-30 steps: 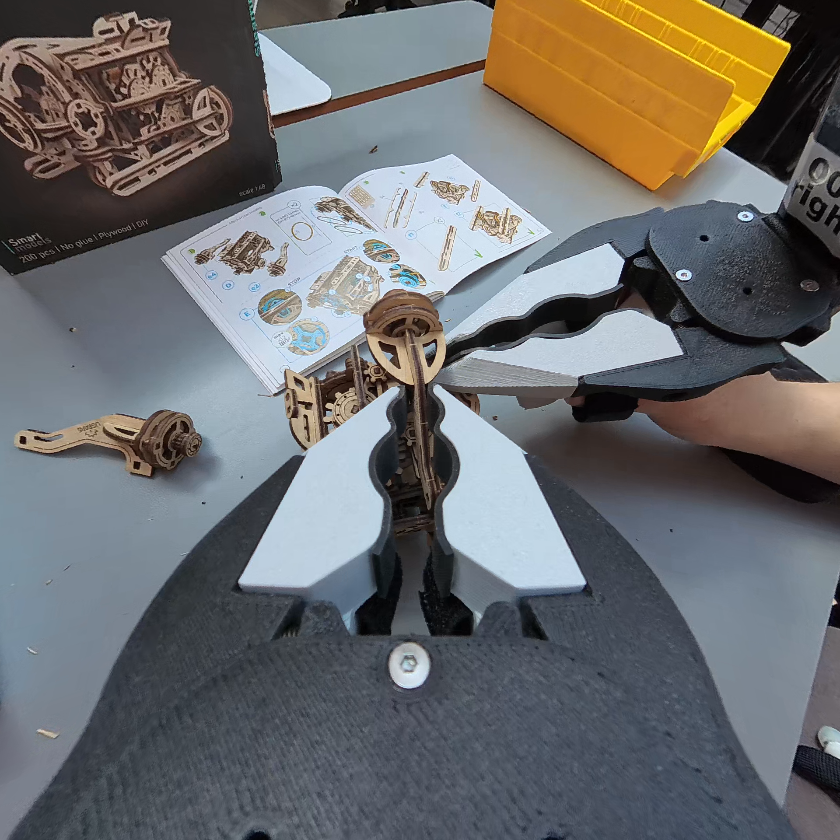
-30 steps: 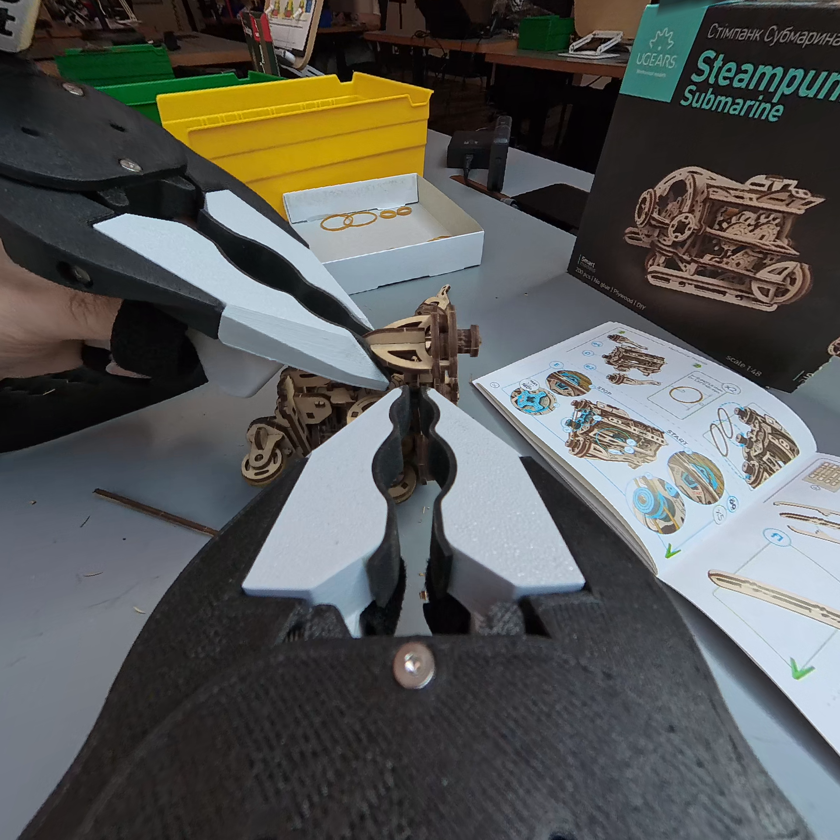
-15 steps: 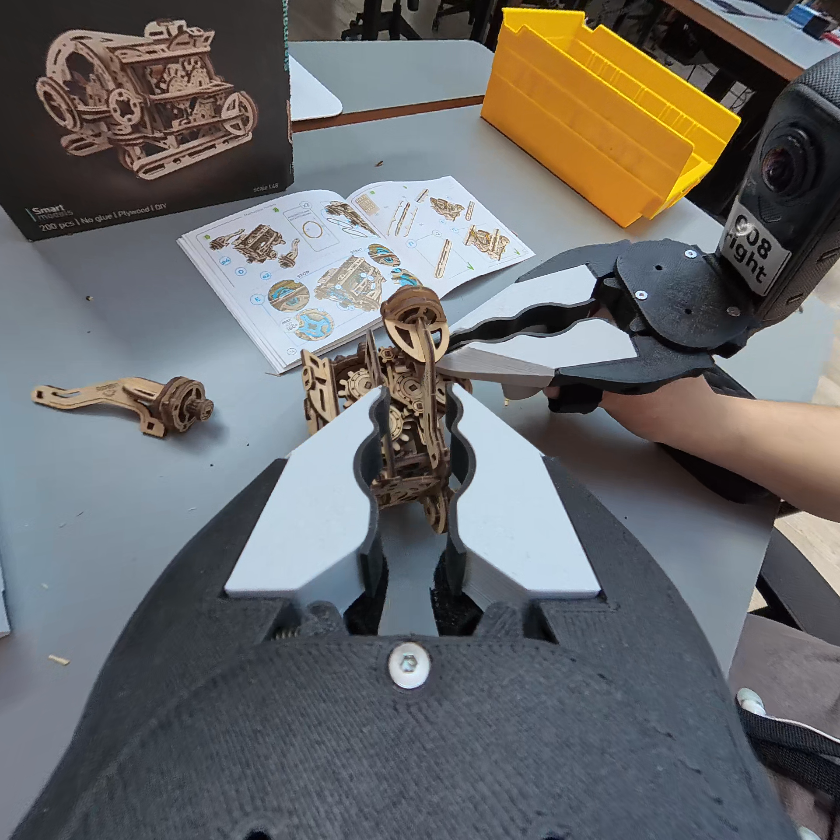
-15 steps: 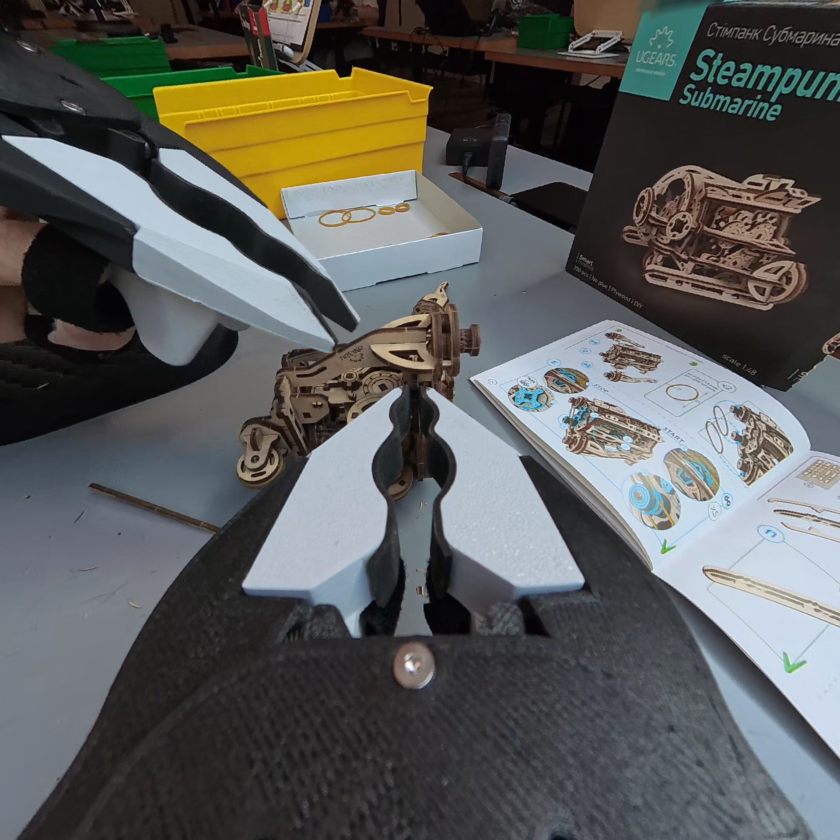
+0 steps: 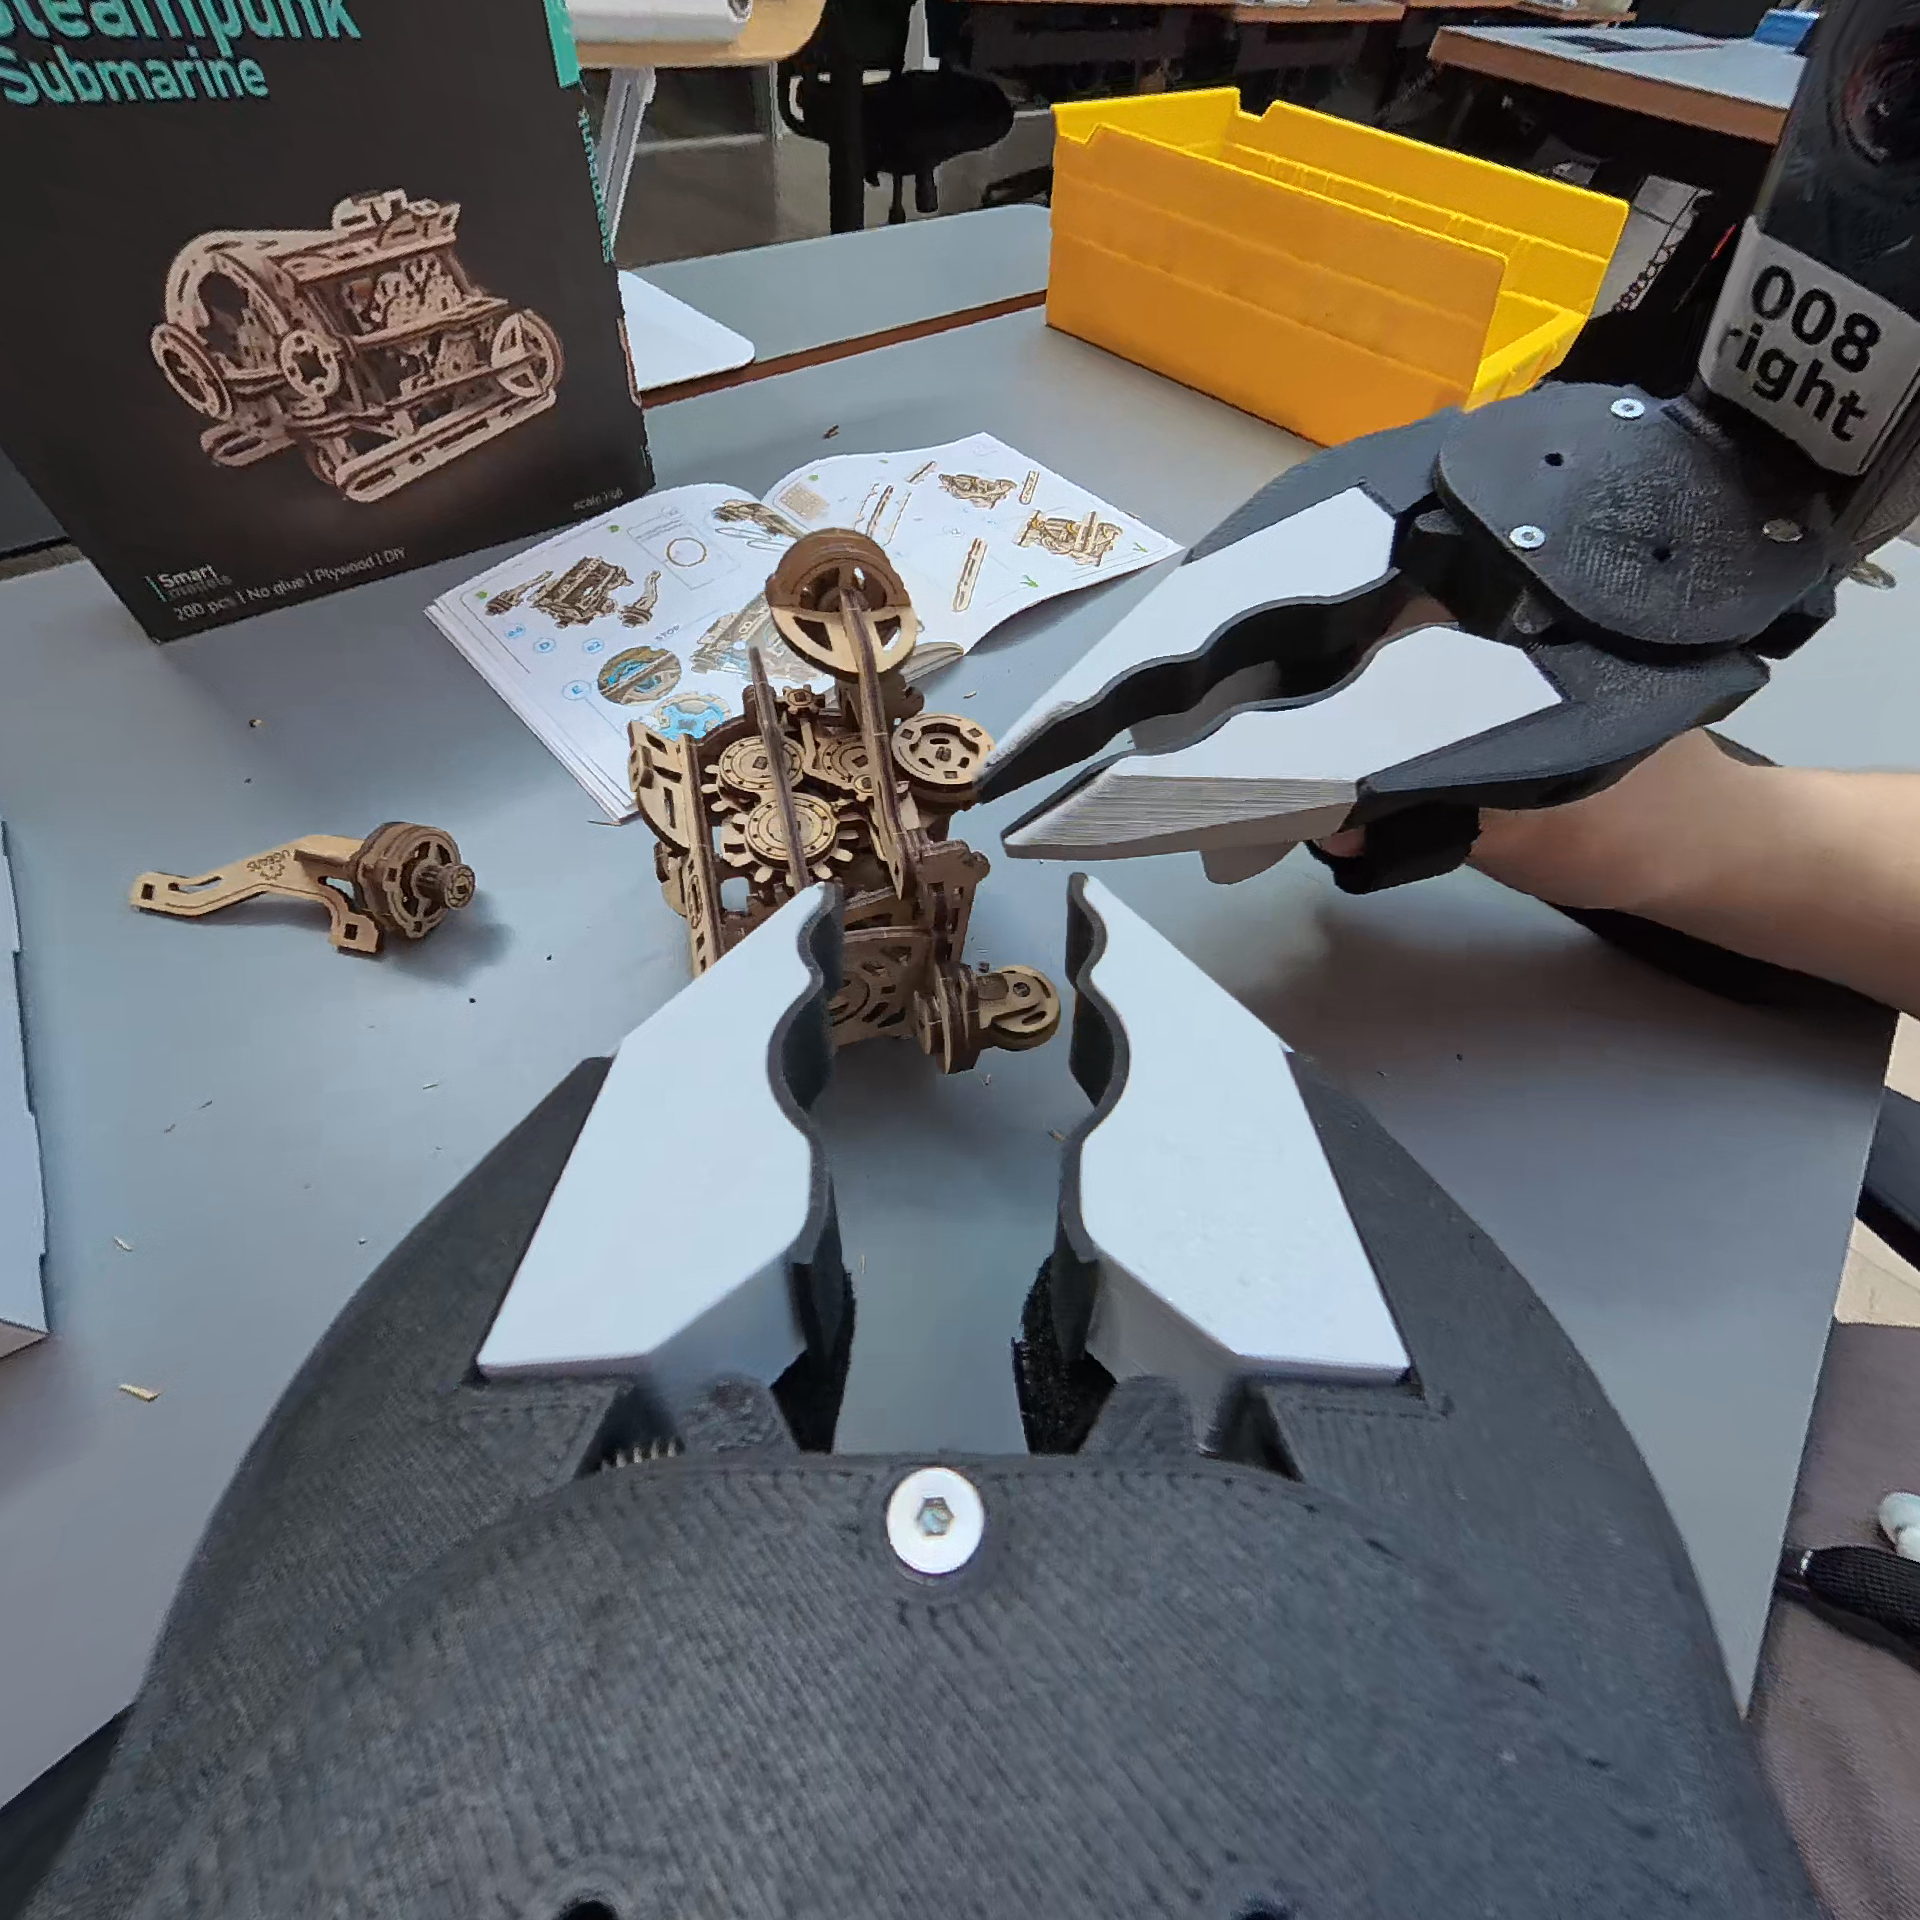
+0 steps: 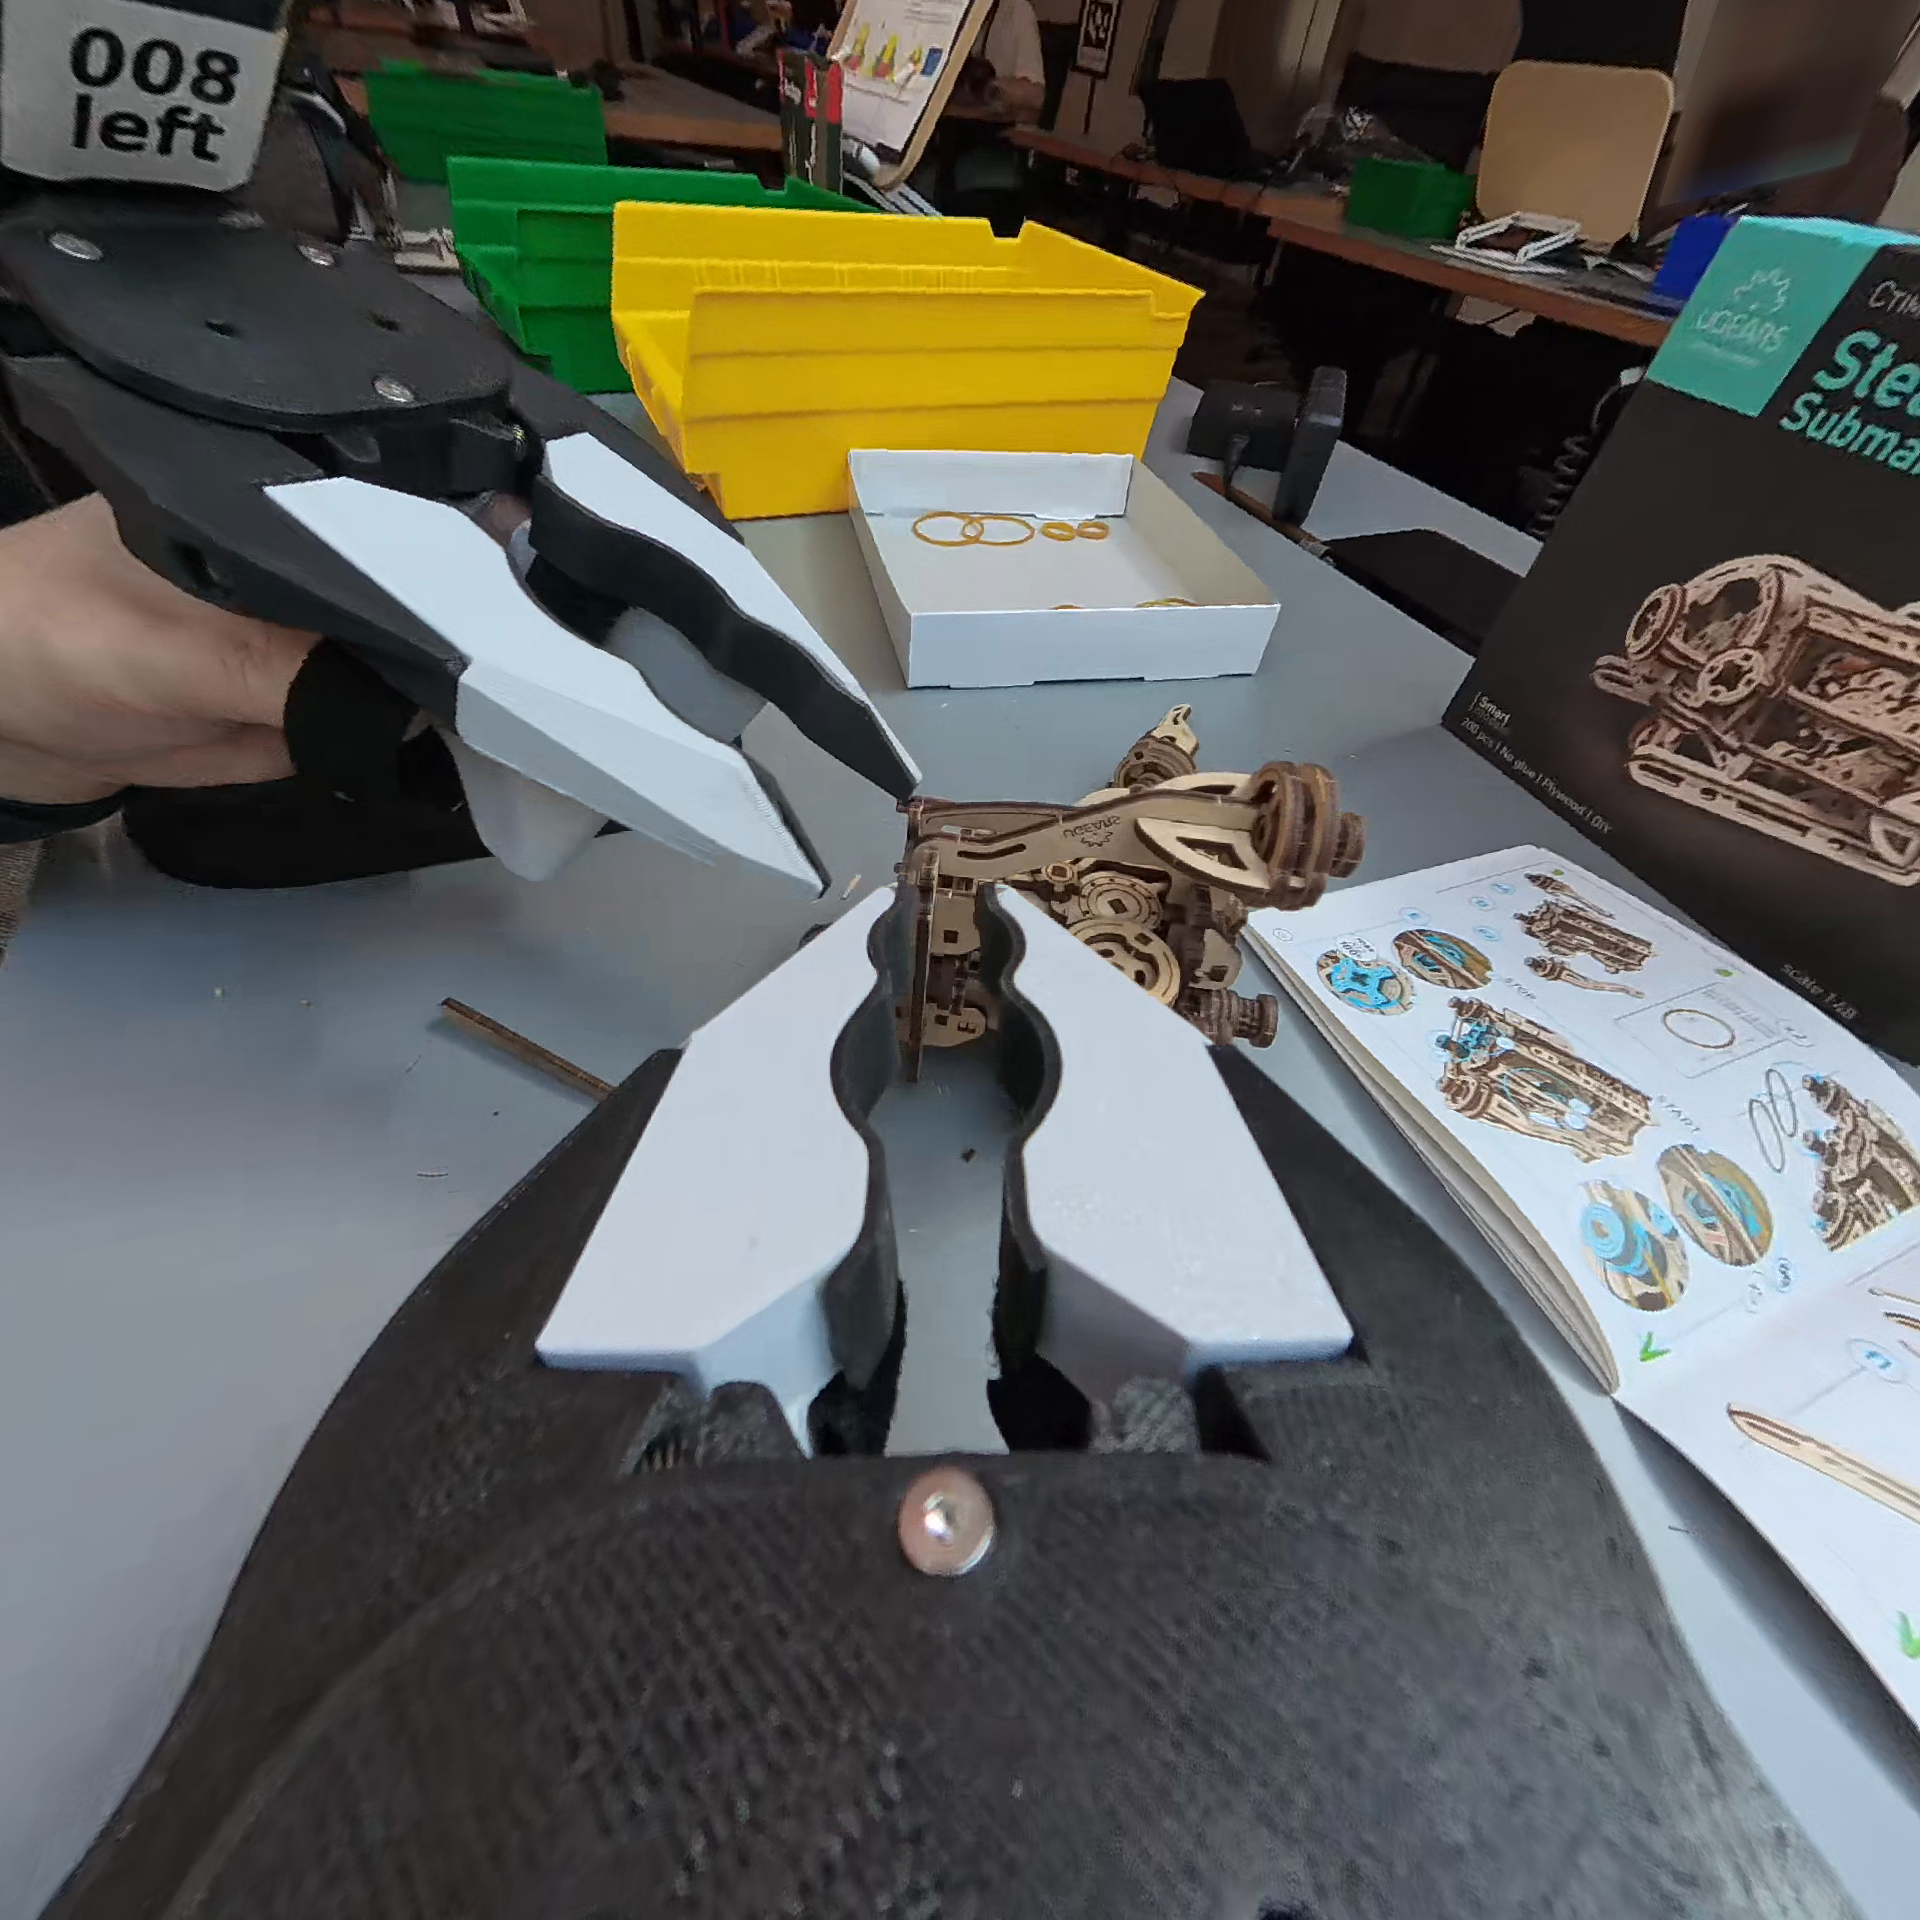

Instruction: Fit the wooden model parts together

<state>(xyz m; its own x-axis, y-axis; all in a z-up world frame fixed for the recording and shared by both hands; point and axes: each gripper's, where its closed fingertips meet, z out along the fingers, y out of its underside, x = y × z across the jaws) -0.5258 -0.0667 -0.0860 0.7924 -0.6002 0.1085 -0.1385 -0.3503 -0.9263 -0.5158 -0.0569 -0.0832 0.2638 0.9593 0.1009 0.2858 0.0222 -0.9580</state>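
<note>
The partly built wooden model (image 5: 821, 821), full of gears, stands on the grey table (image 5: 312, 1091); it also shows in the right wrist view (image 6: 1143, 894). My left gripper (image 5: 951, 904) is open wide around the model's near end, and its right finger stands clear of the wood. It also shows in the right wrist view (image 6: 862, 836), with its tips by the end of the model's arm. My right gripper (image 6: 945, 914) is slightly open, with the model's end plate between its pads. In the left wrist view the right gripper (image 5: 997, 808) has its parted tips beside a gear.
A loose wooden lever with a wheel (image 5: 312, 883) lies to the left. An open instruction booklet (image 5: 644, 603) and the dark kit box (image 5: 312, 312) are behind the model. There are also a yellow bin (image 6: 883, 353), a white tray (image 6: 1060, 644) with rubber rings, green bins (image 6: 540, 260) and a thin wooden stick (image 6: 520, 1044). My left and right fingertips are right by each other.
My left gripper was shut on the model and has opened wide, leaving it on the table. My right gripper's pads have parted a little. Both views have pulled back slightly.
</note>
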